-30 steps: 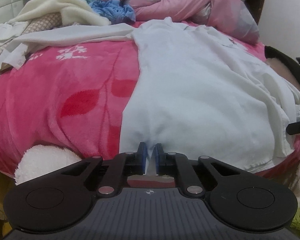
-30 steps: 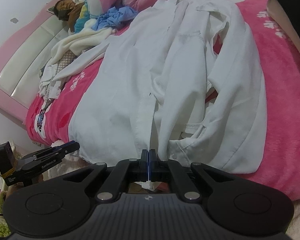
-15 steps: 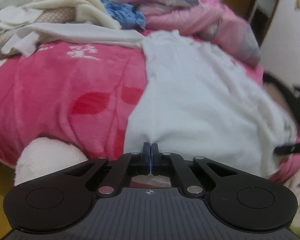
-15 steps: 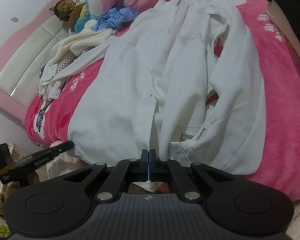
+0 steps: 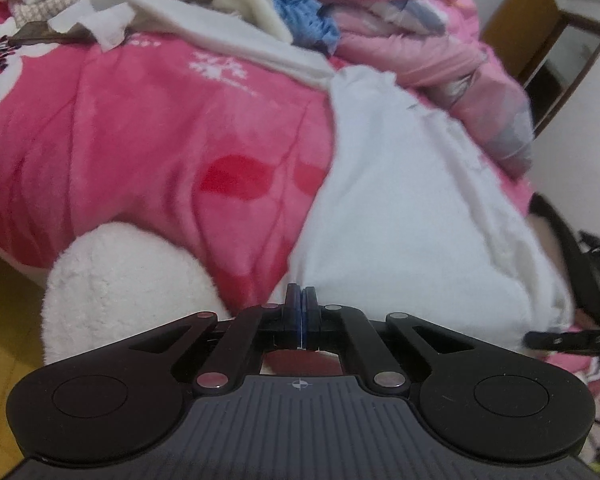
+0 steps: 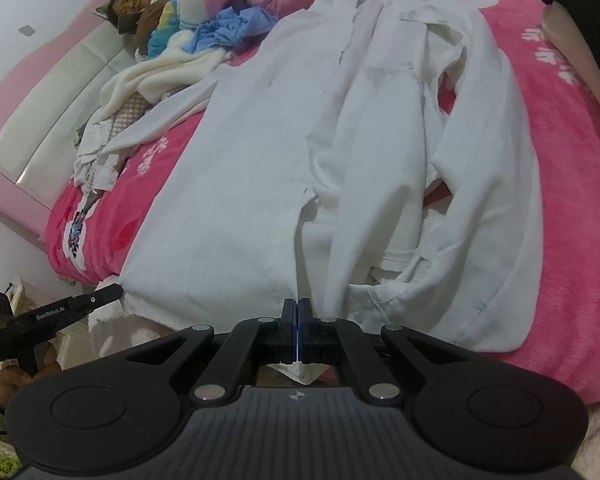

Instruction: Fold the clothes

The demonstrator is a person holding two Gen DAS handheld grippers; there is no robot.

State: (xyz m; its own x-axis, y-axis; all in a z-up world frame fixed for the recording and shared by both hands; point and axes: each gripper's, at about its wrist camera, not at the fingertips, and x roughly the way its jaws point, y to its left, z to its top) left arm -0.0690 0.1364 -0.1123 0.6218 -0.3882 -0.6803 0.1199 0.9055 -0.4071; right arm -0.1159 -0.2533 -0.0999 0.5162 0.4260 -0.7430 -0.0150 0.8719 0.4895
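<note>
A white garment (image 6: 240,184) lies spread over a pink bed, its right half crumpled with a sleeve folded across. My right gripper (image 6: 296,312) is shut on its near hem, and a bit of white cloth shows behind the closed pads. In the left wrist view the same white garment (image 5: 400,216) fills the right half, and my left gripper (image 5: 300,300) is shut on its lower left hem at the bed's edge. The left gripper (image 6: 100,294) also shows from the side at the hem's left corner.
A pink floral blanket (image 5: 140,132) covers the bed. Piled clothes and bedding (image 5: 260,12) lie at the head end, by the pink and white headboard (image 6: 40,128). A white fluffy thing (image 5: 116,280) sits below the bed's edge. A dark item (image 6: 580,0) lies at far right.
My left gripper has shut on the garment's hem; it was open a second ago. Its view has swung left and tilted. The right gripper stays shut on the hem.
</note>
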